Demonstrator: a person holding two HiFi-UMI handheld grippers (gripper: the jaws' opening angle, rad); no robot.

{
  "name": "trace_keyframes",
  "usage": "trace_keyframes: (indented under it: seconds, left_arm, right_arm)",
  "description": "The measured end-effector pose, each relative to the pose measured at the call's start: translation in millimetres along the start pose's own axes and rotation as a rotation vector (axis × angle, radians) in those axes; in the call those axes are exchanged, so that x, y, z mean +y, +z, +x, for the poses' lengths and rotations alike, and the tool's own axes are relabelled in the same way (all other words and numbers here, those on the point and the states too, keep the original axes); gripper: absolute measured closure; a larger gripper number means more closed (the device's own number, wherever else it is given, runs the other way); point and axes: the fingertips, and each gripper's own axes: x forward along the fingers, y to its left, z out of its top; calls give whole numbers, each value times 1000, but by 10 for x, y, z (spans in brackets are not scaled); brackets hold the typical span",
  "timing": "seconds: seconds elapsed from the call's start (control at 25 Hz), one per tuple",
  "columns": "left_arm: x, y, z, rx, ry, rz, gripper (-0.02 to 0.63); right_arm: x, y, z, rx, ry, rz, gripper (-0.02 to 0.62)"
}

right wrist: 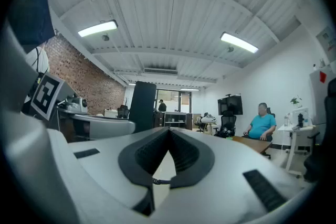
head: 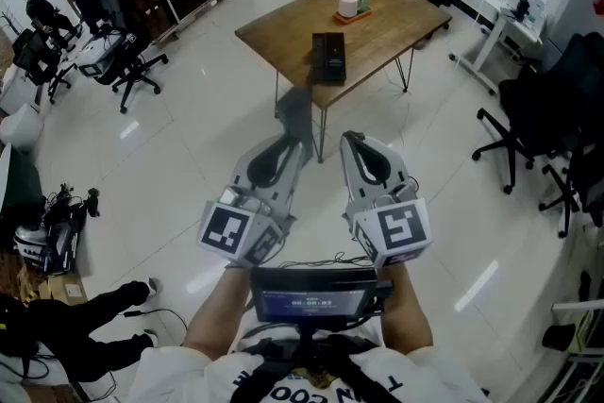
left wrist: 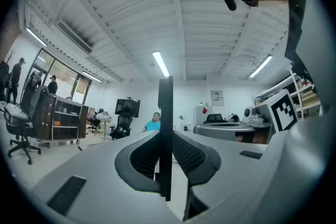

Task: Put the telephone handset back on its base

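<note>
1. hard to make out: the handset point(head: 294, 116) shows only as a dark flat slab in the head view, and in the left gripper view only its thin edge shows. detail on the base point(head: 328, 58) is too small to read.
2. cut off: the forearms are partly covered by a small screen point(head: 316, 302) at the chest.
3. pose: left gripper point(head: 298, 144) and right gripper point(head: 351, 139) are held side by side over the white floor point(head: 189, 137), both pointing toward the bench point(head: 283, 28).
4. jaws: the left jaws are clamped on the handset, which stands upright past their tips. the right jaws are closed together with nothing between them.
5. task's thing: the handset is held in the air, well apart from the black base, which lies near the bench's near edge.
</note>
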Motion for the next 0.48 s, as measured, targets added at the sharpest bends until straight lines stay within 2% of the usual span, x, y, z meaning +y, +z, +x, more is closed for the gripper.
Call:
trace_keyframes:
  seconds: [0.16,0.48]
  left_arm:
    - [-41,-69,-46,30,13,-7,543]
    - [-113,-106,80,11,21,-7,543]
  right_arm:
    - [51,46,-78,-7,15,8,597]
    - [-124,14,-114,-20,17,-10,597]
